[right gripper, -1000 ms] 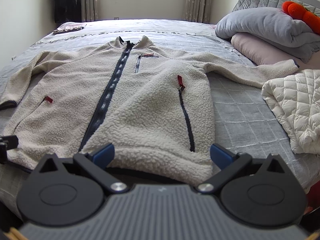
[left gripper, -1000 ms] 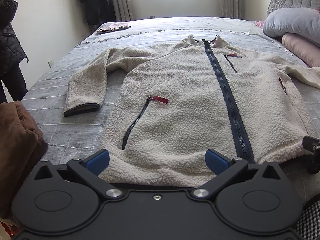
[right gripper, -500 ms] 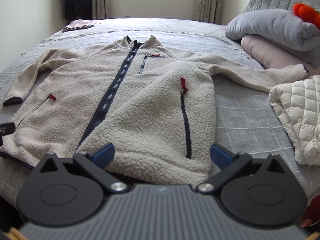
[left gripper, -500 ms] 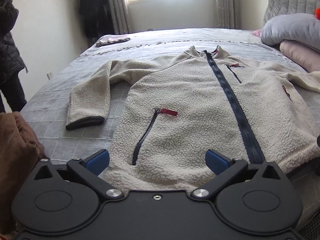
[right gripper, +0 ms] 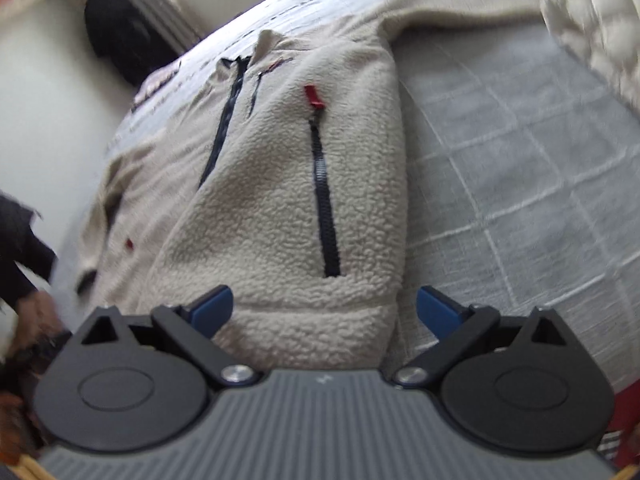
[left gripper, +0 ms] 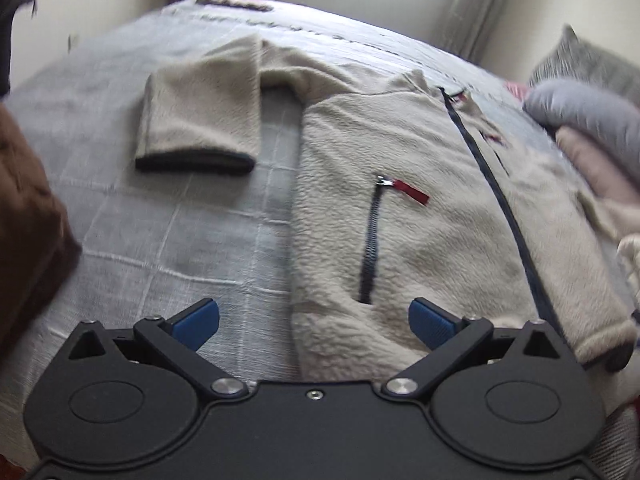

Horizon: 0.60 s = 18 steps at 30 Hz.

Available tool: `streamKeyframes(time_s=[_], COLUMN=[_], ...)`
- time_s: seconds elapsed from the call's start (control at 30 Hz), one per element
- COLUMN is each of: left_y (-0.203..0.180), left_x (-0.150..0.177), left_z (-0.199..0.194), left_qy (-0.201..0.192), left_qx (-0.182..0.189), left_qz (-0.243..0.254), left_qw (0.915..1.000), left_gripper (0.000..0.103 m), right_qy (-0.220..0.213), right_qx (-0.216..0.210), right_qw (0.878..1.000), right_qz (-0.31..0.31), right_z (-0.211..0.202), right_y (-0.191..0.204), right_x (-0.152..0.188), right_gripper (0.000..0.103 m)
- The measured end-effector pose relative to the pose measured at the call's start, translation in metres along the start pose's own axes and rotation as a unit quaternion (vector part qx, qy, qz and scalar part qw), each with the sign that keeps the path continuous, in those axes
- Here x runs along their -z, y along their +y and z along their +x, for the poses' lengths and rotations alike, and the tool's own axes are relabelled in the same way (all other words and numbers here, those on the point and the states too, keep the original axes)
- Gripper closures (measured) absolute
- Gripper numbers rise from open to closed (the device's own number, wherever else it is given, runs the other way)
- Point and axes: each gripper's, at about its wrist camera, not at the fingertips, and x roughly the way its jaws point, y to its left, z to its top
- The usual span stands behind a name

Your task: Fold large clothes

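A cream fleece jacket (left gripper: 432,232) lies flat, front up, on the grey checked bed (left gripper: 172,240). It has a dark centre zip and dark pocket zips with red pulls. Its left sleeve (left gripper: 200,120) lies beside the body with a dark cuff. My left gripper (left gripper: 314,320) is open and empty, over the jacket's bottom left corner. The jacket also shows in the right wrist view (right gripper: 288,208). My right gripper (right gripper: 326,308) is open and empty, over the jacket's bottom right corner. Neither gripper holds cloth.
A brown garment (left gripper: 28,240) lies at the bed's left edge. Grey and pink pillows (left gripper: 592,120) are stacked at the right. A white quilted item (right gripper: 596,28) lies on the bed to the right of the jacket. A person in dark clothes (right gripper: 16,256) stands at the left.
Both grippers have moved outward and tilted down: the left toward the jacket's left hem corner, the right toward the right hem corner. Both stay open. The jacket has not moved.
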Motion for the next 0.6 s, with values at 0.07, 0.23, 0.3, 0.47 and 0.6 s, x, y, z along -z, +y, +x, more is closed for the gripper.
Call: streamKeyframes(time_s=[0.07, 0.23, 0.3, 0.47, 0.6], left_y=[0.01, 0.013, 0.006, 0.0, -0.005], left_x=[0.001, 0.008, 0.014, 0.019, 0.017], left_z=[0.008, 0.033, 0.039, 0.034, 0.005], left_qy=[0.007, 0.039, 0.038, 0.027, -0.005], left_qx=[0.024, 0.109, 0.131, 0.116, 0.092], left_qz=[-0.027, -0.078, -0.077, -0.068, -0.063], left_qw=[0.9993, 0.9902, 0.9877, 0.9906, 0.9938], left_gripper=[0.002, 0.037, 0.039, 0.075, 0.088], right_qy=[-0.006, -0.008, -0.006, -0.001, -0.026], right_qx=[-0.015, -0.049, -0.071, -0.078, -0.036], right_qw=[0.999, 0.996, 0.995, 0.996, 0.999], right_qz=[0.037, 0.071, 0.077, 0.043, 0.007], right_z=[0.004, 0.012, 0.018, 0.037, 0.015], right_y=[-0.017, -0.037, -0.038, -0.023, -0.014], right_x=[0.0, 0.005, 0.008, 0.013, 0.012], right_gripper=[0.015, 0.037, 0.042, 0.074, 0.09])
